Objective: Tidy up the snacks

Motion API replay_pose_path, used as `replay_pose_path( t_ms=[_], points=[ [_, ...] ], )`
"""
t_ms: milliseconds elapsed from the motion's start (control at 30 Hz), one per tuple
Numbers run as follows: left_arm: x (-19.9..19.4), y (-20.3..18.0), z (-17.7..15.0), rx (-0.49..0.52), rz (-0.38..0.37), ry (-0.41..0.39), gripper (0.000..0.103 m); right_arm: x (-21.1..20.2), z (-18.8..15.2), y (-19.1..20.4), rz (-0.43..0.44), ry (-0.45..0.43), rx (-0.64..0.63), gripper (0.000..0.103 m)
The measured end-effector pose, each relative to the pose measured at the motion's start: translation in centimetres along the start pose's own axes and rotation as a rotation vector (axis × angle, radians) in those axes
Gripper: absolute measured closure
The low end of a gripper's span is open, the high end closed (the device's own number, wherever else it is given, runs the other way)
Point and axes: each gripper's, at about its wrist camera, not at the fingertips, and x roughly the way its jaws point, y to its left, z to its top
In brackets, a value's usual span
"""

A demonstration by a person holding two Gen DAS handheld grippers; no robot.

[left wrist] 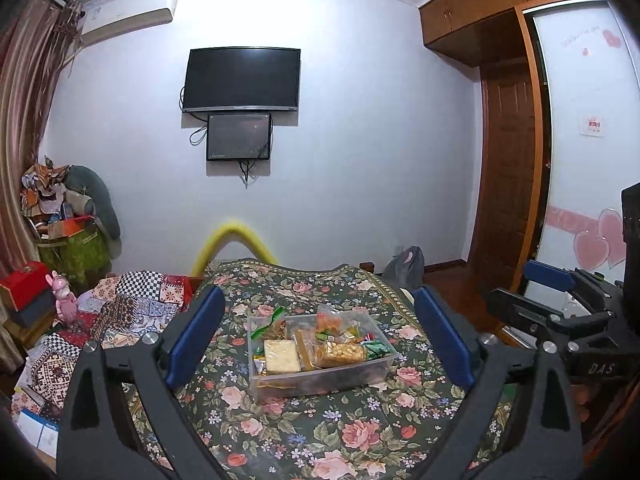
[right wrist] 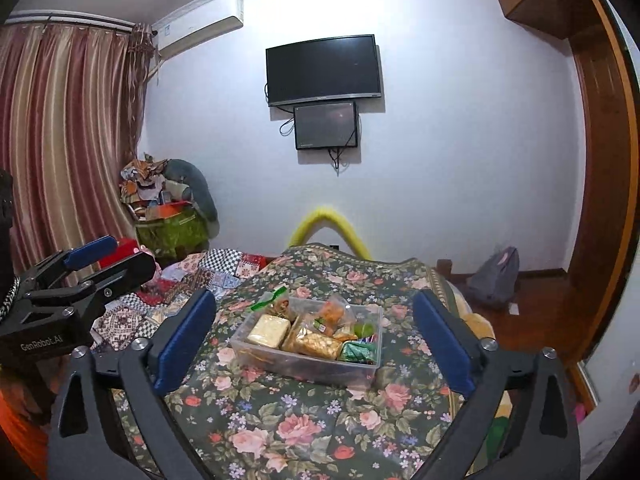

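A clear plastic box [left wrist: 280, 386] [right wrist: 280, 360] stands on a floral cloth. It holds several snacks: a pale yellow cake block [left wrist: 281, 356] [right wrist: 269, 330], a golden puffed bar [left wrist: 339, 354] [right wrist: 318, 345], green-wrapped candies [left wrist: 376, 349] [right wrist: 356, 352] and small bags. My left gripper [left wrist: 320, 332] is open and empty, raised in front of the box. My right gripper [right wrist: 316, 332] is open and empty, also in front of the box. Each gripper shows at the edge of the other's view.
The floral cloth [left wrist: 304, 432] covers a table or bed. A patchwork quilt [left wrist: 132, 312] lies to the left. A cluttered green bag [left wrist: 74, 252] and curtain [right wrist: 60, 140] stand far left. A wooden wardrobe [left wrist: 508, 160] and grey bag [right wrist: 494, 276] are to the right.
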Motion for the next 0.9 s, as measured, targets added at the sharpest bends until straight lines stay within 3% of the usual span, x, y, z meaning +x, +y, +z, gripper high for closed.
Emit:
replay_pose_path(
  t_ms=[900],
  points=[
    [0.1,0.1,-1.1,-0.005,0.012,0.020,0.001,-0.9,-1.2,0.1,-0.004,0.012,0.046,0.000]
  ],
)
